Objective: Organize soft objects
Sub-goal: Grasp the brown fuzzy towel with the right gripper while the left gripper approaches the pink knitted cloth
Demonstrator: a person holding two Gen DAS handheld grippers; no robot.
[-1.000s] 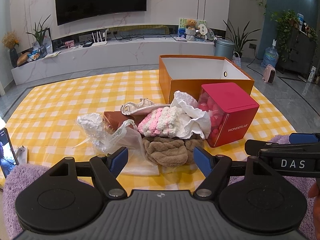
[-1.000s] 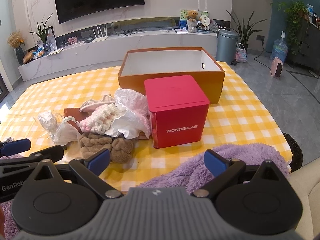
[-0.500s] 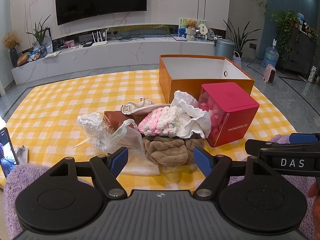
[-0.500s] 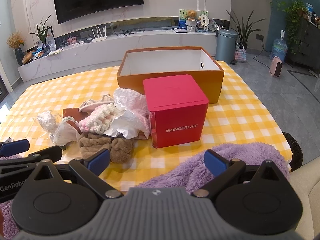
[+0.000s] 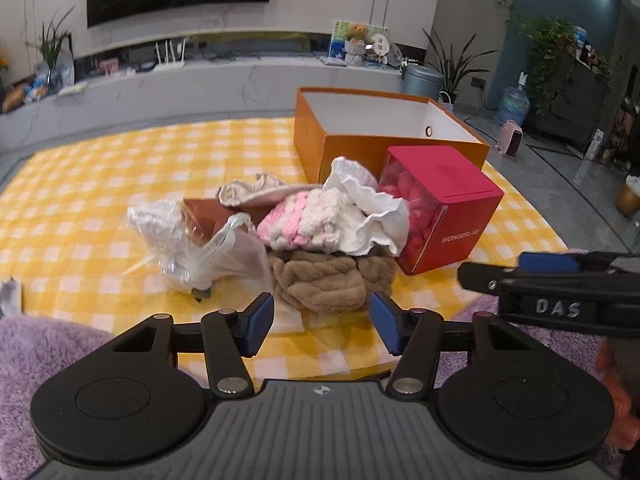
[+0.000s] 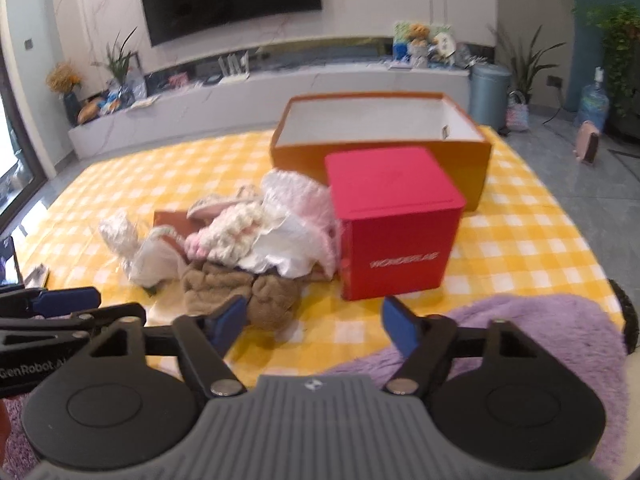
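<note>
A pile of soft things lies mid-table: a brown fluffy cloth [image 5: 320, 278] [image 6: 236, 284], a pink-and-white knit [image 5: 304, 218] [image 6: 232, 228], a white cloth [image 5: 368, 208] and a clear plastic bag [image 5: 200, 244]. An open orange box [image 5: 384, 148] [image 6: 380, 152] stands behind them. My left gripper [image 5: 322, 322] is open and empty just in front of the brown cloth. My right gripper [image 6: 314, 320] is open and empty, near the brown cloth and the red box.
A red WONDERLAB box [image 5: 440, 216] [image 6: 396, 224] stands right of the pile. The table has a yellow checked cloth [image 5: 120, 184]. Purple fluffy fabric [image 6: 520, 340] lies at the near edge. A phone [image 6: 10, 260] is at the far left.
Both grippers have moved forward toward the pile, and the right view has shifted left. Both stay open and empty.
</note>
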